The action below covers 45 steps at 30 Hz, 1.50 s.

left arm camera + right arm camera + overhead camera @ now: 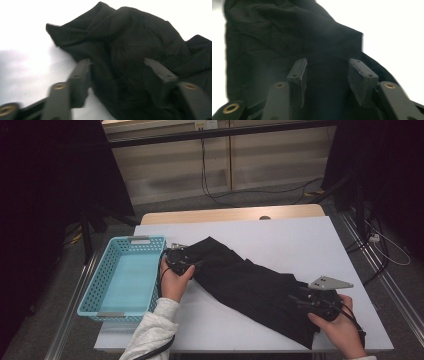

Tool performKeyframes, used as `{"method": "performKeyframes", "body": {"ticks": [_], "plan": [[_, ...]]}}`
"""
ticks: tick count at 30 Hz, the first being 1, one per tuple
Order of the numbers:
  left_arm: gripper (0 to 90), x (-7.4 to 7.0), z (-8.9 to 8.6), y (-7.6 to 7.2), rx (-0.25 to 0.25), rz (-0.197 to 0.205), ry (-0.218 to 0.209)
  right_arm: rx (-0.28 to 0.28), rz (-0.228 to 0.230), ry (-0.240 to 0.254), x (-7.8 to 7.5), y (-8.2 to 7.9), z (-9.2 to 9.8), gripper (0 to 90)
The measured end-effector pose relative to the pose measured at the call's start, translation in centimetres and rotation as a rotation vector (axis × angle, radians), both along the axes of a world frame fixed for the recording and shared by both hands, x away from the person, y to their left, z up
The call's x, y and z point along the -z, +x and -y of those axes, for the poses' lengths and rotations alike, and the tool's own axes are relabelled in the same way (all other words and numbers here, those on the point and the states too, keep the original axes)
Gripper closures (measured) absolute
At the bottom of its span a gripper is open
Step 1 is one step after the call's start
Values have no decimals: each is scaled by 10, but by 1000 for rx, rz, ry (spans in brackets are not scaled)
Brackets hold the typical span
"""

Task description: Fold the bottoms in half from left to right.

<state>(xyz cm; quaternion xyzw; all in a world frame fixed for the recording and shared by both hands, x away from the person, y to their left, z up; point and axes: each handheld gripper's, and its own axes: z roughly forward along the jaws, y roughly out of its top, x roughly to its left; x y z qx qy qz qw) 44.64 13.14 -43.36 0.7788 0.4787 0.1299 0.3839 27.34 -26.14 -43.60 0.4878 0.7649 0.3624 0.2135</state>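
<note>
From the high view, a crumpled black cloth garment [250, 282] lies in a long diagonal band across the white table [300, 240], its far end at centre left and its near end at the right, near the table's near edge. The left gripper [192, 265] sits at the cloth's far-left end, held by the left hand [175, 282]. The right gripper [297, 301], topped by a grey 3-cornered plate, rests at the near-right end in the right hand [342, 327]. A light blue perforated plastic basket [100, 285] stands at the table's left edge, just beside the left hand, with nothing in it.

In the left gripper view, the 2 black jaws stand spread apart over the garment [130, 47]; cloth lies beneath and between them, but the pads do not press on it.

In the right gripper view, the jaws are likewise spread, with the dark fabric [287, 42] under and between them, and nothing pinched.

As a judgement, the garment looks laid out lengthwise with both tongs let go at its ends, so a stretching or flattening step seems finished. It is wrinkled and not folded, and the basket is unfilled, so folding or bundling and putting it in the basket probably remain.
</note>
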Motion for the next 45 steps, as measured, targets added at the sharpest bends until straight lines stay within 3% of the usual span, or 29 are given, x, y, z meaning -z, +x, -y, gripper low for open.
{"method": "performKeyframes", "body": {"ticks": [5,8,9,10,12,16,18,22,25,28,31,32,36,40,43,44,45], "plan": [[221,3,0,-4,12,14,1,-27,-1,11,0,-1,-15,469],[191,7,1,-8,16,26,16,-100,-35,-21,12,-2,-33,513],[186,7,1,-8,16,26,16,-100,-35,-21,12,-2,-33,513],[182,8,2,-10,25,33,26,-111,-47,-38,17,-1,-36,623],[182,10,4,-11,37,38,22,-100,-50,-41,18,-2,-35,644],[182,8,8,-10,47,50,36,-52,-46,-25,19,-4,-21,857],[182,7,9,-11,52,55,24,-34,-50,-3,15,-10,-8,900],[182,6,8,-11,51,53,15,-14,-48,5,13,-15,0,900],[182,8,9,-11,57,53,29,20,-31,41,10,-20,13,900],[182,11,10,-11,64,50,37,104,-9,95,7,-24,39,900],[182,11,9,-11,60,49,41,135,-10,94,7,-25,47,888],[182,11,9,-12,58,50,40,176,-13,45,8,-26,54,845],[178,12,10,-12,63,48,42,208,12,35,3,-28,63,786],[177,13,11,-11,71,47,51,227,49,27,-7,-29,65,735],[178,12,11,-12,78,43,55,187,55,35,-11,-28,58,682],[177,12,12,-12,75,47,51,150,35,23,-7,-25,47,628],[177,12,12,-12,75,47,51,150,35,23,-7,-25,47,628]]}}
